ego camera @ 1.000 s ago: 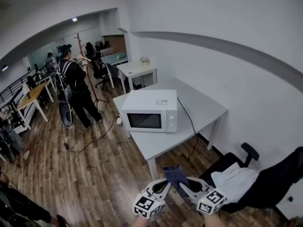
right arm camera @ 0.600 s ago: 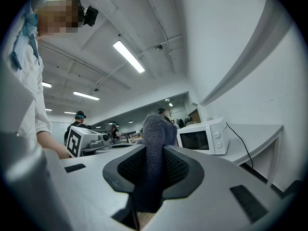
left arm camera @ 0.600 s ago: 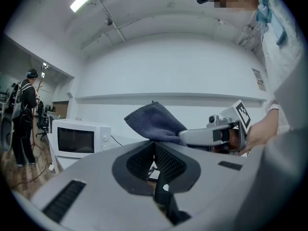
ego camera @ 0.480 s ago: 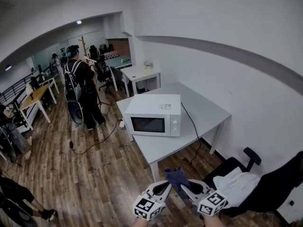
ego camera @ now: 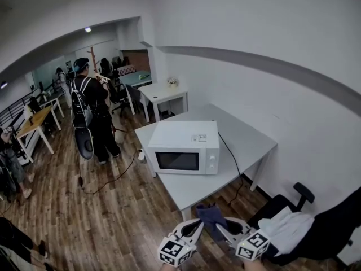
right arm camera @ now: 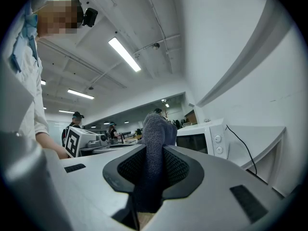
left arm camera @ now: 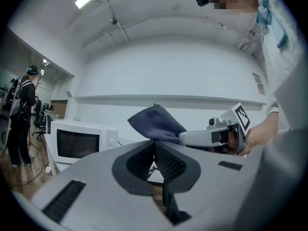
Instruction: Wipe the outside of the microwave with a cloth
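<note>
One cloth, one microwave, two grippers, that's the whole count for the job. The dark blue soft fabric cloth [right arm camera: 155, 138] is bunched between the jaws of the right gripper [right arm camera: 155, 163], which are clamped on it about halfway apart, with a rounded wad poking out past the tips and a tail hanging down behind. The left gripper [left arm camera: 154, 154] has its jaws pressed together with nothing in them, and it sits just beside the right one. Both are low in the head view over the wood floor, well short of the white boxy microwave [ego camera: 183, 147]. That sits on the single grey rectangular table [ego camera: 248, 140] by the white wall, with its dark glass door facing out into the room and one black power cable [ego camera: 230, 158] trailing off its back across the tabletop. My guess is the cloth is light and floppy and can't really be hurt, so the grip on the bunched middle looks fine as long as enough fabric sticks out to be the wiping face. Otherwise hard jaw tips scrape the paint. The microwave looks rigid, smooth and fairly heavy, but it could skid on that slick table if pushed sideways. I'd brace it with the empty gripper on a top corner and go easy around the two knobs and the door glass.
</note>
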The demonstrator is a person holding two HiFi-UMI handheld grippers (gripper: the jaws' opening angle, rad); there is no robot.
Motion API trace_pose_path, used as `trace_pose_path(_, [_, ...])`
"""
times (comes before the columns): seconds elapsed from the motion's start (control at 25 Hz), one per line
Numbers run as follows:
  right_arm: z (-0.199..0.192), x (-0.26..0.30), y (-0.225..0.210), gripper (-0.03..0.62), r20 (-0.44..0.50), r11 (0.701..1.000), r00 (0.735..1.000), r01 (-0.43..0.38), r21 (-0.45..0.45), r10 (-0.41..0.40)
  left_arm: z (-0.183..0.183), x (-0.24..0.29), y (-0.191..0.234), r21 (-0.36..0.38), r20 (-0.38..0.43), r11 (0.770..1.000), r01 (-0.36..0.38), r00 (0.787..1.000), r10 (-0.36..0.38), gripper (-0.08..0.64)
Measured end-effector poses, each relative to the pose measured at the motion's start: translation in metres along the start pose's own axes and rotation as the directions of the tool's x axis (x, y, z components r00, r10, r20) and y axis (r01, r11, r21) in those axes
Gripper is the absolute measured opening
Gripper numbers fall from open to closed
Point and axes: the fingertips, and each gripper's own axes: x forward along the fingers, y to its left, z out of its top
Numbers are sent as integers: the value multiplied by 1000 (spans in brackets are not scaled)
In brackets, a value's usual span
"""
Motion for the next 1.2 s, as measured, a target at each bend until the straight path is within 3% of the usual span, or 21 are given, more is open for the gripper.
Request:
trace_pose_path(0.56, [21,173,-32,100,-1,997,997,80,5,-80,42,9,184,-4,30,1000,30,999,-30,3])
trace_pose_path(0.92, [33,223,-44,100,3,991,992,130,-14,-130,63,18,242,-10,88,998,55,995,-54,3])
trace_pose_path(1.2, [39,238,-90,100,7,983,983,186,-5,-186,67,42,276,-2,90,998,57,994,-57,3])
